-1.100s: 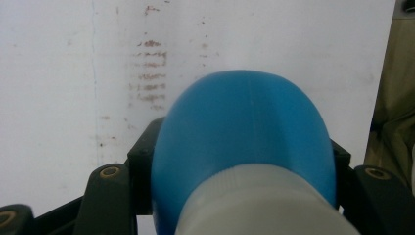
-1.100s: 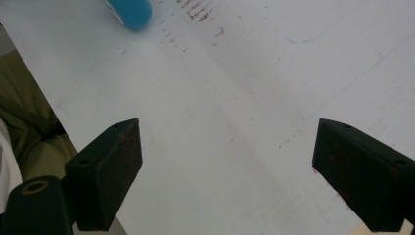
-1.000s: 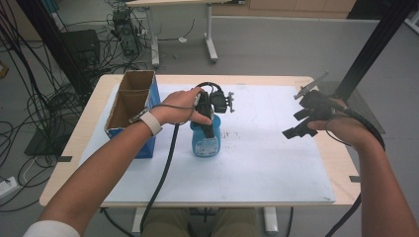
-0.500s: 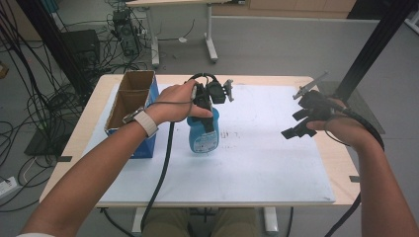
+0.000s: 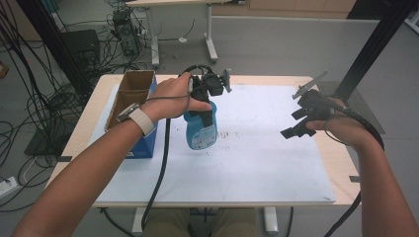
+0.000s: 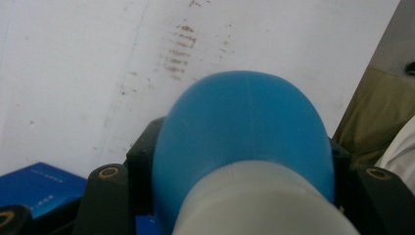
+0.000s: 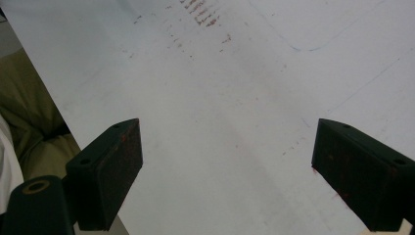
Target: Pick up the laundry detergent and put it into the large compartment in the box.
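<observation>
- Table (image 5: 94,123) of pale wood runs across the high view, nearly covered by a white mat (image 5: 257,163) whose near edge sits just inside the table's front rim; bare wood shows as narrow strips at the left and right sides.
- Cardboard box (image 5: 132,94), open-topped with blue sides, stands at the mat's left edge; broad bare mat spreads between the two hands and toward the front edge.
- Blue bottle (image 5: 200,131) hangs clear above the mat left of centre, gripped by its upper part; in the left gripper view its rounded blue body and white collar sit between the two black jaws.
- Left gripper (image 5: 201,106) points downward, jaws closed on the blue bottle, just beside the box but apart from it.
- Right gripper (image 5: 299,123) hovers near the mat's right edge, well apart from the bottle; in the right gripper view its jaws stand wide with only stained mat between them.
- Brown smudges (image 7: 203,14) mark the mat.
</observation>
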Available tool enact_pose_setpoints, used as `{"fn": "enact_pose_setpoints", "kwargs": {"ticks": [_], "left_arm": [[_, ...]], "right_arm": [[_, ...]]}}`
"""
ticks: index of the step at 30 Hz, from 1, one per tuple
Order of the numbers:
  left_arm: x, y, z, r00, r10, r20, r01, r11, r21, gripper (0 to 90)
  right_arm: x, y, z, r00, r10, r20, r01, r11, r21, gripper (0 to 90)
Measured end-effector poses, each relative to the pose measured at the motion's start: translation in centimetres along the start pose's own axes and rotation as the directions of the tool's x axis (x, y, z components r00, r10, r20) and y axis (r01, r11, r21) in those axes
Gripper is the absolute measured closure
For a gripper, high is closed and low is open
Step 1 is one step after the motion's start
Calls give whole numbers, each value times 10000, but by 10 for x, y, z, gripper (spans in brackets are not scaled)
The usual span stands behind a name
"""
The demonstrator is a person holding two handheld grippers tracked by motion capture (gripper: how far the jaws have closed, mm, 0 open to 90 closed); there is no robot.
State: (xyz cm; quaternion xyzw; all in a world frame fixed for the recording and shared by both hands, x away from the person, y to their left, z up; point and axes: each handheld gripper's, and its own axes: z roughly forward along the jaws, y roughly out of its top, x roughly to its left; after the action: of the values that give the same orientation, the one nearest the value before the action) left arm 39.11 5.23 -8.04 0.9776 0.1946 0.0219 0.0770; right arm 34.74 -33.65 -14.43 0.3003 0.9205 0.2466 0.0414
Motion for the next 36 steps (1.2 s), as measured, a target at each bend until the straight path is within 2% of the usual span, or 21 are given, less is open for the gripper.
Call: {"fn": "enact_pose_setpoints", "kwargs": {"ticks": [3,9,18,24,25,29,32,36], "left_arm": [[2,-4,-8,9990,-432,-91,431,9991,-60,386],[2,-9,-22,9956,-835,-434,828,9964,-175,385],[4,-10,-34,9844,-1633,-653,1632,9866,-79,382],[3,-10,-41,9788,-1909,-747,1904,9816,-139,380],[2,-10,-43,9757,-2051,-775,2042,9787,-196,380],[1,-9,-48,9698,-2265,-906,2254,9740,-218,380],[4,-9,-51,9619,-2593,-867,2589,9658,-161,379],[6,-7,-55,9539,-2843,-967,2850,9585,-61,379]], "right_arm": [[1,1,0,10000,-45,4,45,10000,-17,117],[2,5,-2,9999,-129,2,129,9999,-5,117],[3,9,-2,9998,-188,13,188,9998,-4,118],[4,12,-2,9996,-266,16,266,9996,14,117],[4,13,-2,9996,-272,5,272,9996,25,118],[4,14,0,9996,-282,-17,282,9996,19,117],[3,14,0,9996,-264,-34,264,9997,16,117],[2,14,1,9997,-256,-55,256,9997,32,118]]}}
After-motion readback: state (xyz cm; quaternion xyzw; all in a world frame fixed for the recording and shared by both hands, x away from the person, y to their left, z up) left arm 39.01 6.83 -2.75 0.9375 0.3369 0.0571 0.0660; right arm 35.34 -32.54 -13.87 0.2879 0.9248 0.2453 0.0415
